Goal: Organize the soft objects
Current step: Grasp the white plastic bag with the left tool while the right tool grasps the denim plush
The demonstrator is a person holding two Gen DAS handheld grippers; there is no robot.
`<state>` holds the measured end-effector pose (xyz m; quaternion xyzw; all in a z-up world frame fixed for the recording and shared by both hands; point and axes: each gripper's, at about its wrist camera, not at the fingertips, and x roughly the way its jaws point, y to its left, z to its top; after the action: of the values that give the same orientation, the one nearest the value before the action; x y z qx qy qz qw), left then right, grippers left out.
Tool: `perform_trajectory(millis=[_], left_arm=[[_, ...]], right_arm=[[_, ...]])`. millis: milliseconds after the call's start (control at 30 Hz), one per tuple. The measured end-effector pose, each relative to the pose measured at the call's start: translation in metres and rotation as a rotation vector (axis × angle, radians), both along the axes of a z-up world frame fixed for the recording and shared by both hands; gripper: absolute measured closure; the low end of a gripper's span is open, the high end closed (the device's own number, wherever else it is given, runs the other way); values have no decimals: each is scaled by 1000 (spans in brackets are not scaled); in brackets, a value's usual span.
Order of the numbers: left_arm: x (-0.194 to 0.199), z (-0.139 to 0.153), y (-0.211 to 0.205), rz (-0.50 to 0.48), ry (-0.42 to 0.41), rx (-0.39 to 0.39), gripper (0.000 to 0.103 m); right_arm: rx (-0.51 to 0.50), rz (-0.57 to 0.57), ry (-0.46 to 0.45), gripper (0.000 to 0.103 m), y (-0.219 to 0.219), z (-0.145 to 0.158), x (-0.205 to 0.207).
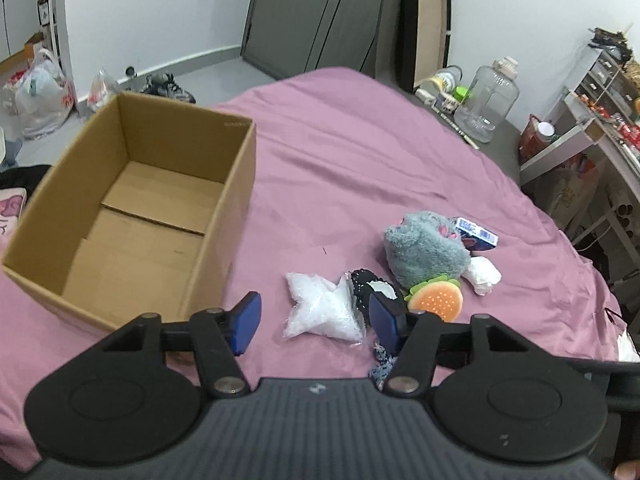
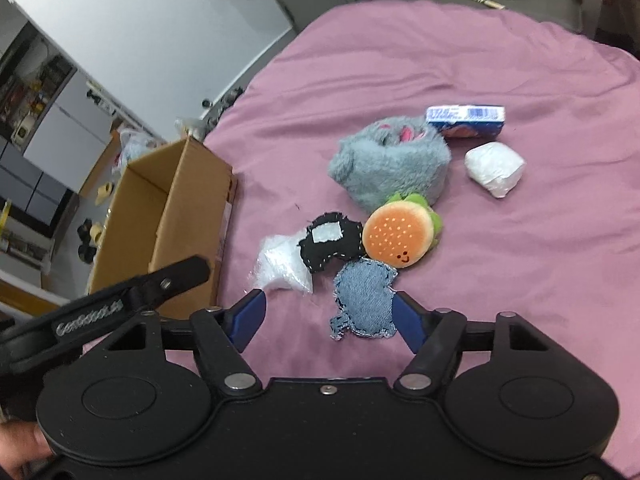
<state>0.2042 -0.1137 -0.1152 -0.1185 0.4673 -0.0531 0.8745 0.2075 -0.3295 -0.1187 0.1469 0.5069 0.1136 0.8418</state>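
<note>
On the pink bedsheet (image 1: 360,152) an open, empty cardboard box (image 1: 132,208) stands at the left. My left gripper (image 1: 316,322) is open just above a white plastic bag of stuffing (image 1: 320,312), its fingers on either side of the bag and not pressing it. My right gripper (image 2: 330,318) is open over a denim patch (image 2: 364,304). Behind the patch lie a black fabric piece (image 2: 332,244), a burger plush (image 2: 396,236), a grey fluffy plush (image 2: 388,164), a white wrapped bundle (image 2: 494,168) and a blue carton (image 2: 466,120).
A clear water jug (image 1: 486,104) and small bottles stand beyond the bed's far corner. Cluttered shelves (image 1: 600,120) line the right side. Plastic bags (image 1: 40,96) sit on the floor at the left. Dark panels (image 1: 320,20) lean on the back wall.
</note>
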Motion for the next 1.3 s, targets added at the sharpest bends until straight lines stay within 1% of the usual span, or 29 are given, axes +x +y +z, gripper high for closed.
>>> perform_trajectory(millis=[100, 167, 300, 400, 500, 567, 667, 767, 933, 967, 1000, 1033, 1067, 1100, 1133, 1200, 1233, 1300], left_arm=[[11, -10, -5, 11, 23, 3, 46], [19, -18, -7, 22, 39, 2, 47], [33, -37, -9, 40, 73, 11, 56], [41, -50, -8, 62, 100, -8, 56], [49, -61, -14, 51, 122, 14, 56], [53, -69, -15, 57, 135, 11, 56], [57, -80, -15, 63, 165, -4, 56], [61, -92, -13, 72, 206, -60, 54], [63, -92, -18, 71, 191, -38, 53], [62, -91, -18, 73, 190, -39, 55], [61, -91, -17, 77, 191, -51, 59], [61, -90, -16, 82, 193, -63, 63], [60, -89, -15, 85, 196, -75, 67], [59, -87, -14, 89, 197, -80, 69], [58, -85, -15, 88, 196, -77, 71], [54, -80, -14, 88, 186, -61, 72], [52, -76, -13, 89, 175, -52, 72], [46, -68, -9, 94, 154, -43, 72]], right_arm=[[8, 5, 8, 36, -1, -9, 6], [21, 5, 26, 41, -3, -14, 9], [30, -8, 45, 42, -11, -24, 17], [34, -16, 67, 43, -18, -33, 25], [55, -15, 89, 44, -22, -41, 31], [57, 0, 94, 44, -21, -45, 33], [36, 25, 117, 44, -18, -53, 36], [20, 40, 124, 44, -16, -58, 39], [-10, 53, 124, 44, -12, -63, 40], [-24, 64, 119, 44, -9, -63, 41], [-39, 77, 111, 44, -6, -63, 43], [-50, 85, 103, 47, -3, -64, 44], [-64, 93, 97, 54, 0, -65, 45], [-88, 105, 91, 59, 4, -65, 46], [-113, 122, 81, 69, 8, -65, 46], [-119, 133, 79, 74, 8, -63, 44], [-104, 133, 85, 80, 7, -62, 43], [-84, 136, 83, 82, 5, -57, 40]])
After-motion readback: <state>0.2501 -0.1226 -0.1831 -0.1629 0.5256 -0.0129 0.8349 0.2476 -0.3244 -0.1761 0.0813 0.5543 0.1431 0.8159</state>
